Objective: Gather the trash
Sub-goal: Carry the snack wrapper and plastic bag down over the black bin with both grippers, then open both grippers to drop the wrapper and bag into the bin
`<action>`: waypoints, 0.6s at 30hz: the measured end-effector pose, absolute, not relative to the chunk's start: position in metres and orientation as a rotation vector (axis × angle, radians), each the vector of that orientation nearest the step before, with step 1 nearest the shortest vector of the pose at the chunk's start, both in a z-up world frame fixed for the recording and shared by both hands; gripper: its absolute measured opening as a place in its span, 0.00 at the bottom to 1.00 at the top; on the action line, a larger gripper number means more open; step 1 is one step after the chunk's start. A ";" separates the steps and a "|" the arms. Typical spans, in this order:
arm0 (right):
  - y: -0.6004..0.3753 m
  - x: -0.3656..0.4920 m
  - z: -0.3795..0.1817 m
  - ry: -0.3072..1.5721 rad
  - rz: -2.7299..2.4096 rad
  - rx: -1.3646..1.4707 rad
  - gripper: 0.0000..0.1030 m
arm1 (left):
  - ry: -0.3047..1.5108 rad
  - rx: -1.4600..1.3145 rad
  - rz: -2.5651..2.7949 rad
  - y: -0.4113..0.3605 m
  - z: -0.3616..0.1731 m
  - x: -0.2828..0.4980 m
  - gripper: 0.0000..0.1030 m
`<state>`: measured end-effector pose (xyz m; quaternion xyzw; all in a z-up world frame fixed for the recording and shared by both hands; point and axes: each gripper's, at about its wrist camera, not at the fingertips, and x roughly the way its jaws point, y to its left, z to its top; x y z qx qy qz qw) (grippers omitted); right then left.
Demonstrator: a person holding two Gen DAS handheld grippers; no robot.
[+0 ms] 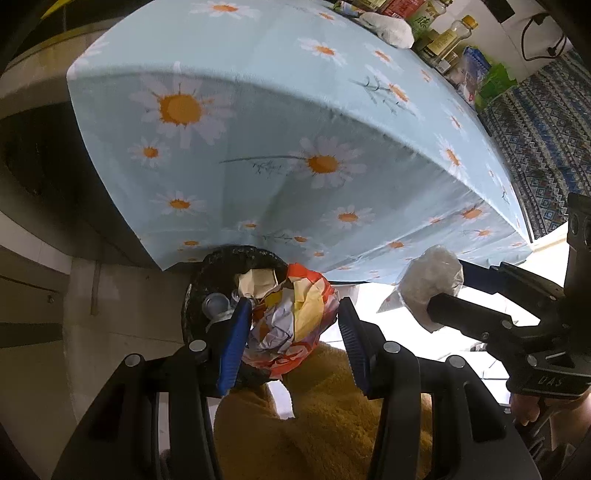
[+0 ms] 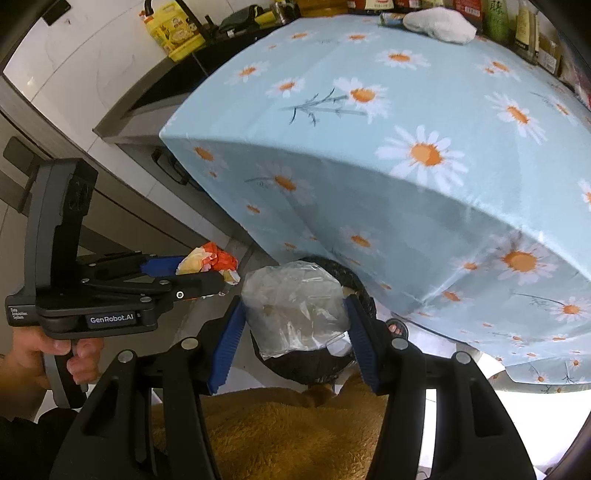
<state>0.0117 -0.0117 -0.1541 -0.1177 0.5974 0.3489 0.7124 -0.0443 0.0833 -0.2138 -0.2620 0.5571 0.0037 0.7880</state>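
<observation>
My left gripper (image 1: 293,328) is shut on a crumpled orange, yellow and white wrapper (image 1: 295,314) and holds it over the black trash bin (image 1: 195,295), which holds paper and a clear cup. My right gripper (image 2: 295,325) is shut on a crumpled clear plastic bag (image 2: 295,306) just above the bin (image 2: 354,284). In the left wrist view the plastic bag (image 1: 430,284) hangs to the right of the bin. In the right wrist view the wrapper (image 2: 210,262) shows at the left gripper's tips.
A table with a light blue daisy cloth (image 1: 295,122) stands right behind the bin. A white cloth (image 2: 439,24) and bottles (image 1: 447,40) sit at its far edge. Grey cabinets (image 2: 110,206) lie to the left. Orange fleece clothing (image 2: 277,432) fills the foreground.
</observation>
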 end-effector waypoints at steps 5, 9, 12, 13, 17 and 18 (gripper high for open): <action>-0.007 0.011 -0.161 1.339 0.784 -0.278 0.54 | 1.220 -0.594 0.034 0.084 -0.226 -0.049 0.46; -0.005 0.009 -0.167 1.350 0.788 -0.283 0.54 | 1.231 -0.623 0.051 0.085 -0.234 -0.054 0.46; -0.006 0.009 -0.170 1.359 0.789 -0.275 0.54 | 1.241 -0.631 0.054 0.084 -0.236 -0.054 0.46; -0.006 0.008 -0.170 1.361 0.787 -0.273 0.54 | 1.245 -0.637 0.057 0.085 -0.236 -0.055 0.46; -0.012 0.011 -0.171 1.368 0.784 -0.225 0.56 | 1.250 -0.641 0.048 0.085 -0.234 -0.052 0.56; -0.013 0.011 -0.171 1.368 0.780 -0.217 0.58 | 1.251 -0.634 0.055 0.084 -0.233 -0.051 0.63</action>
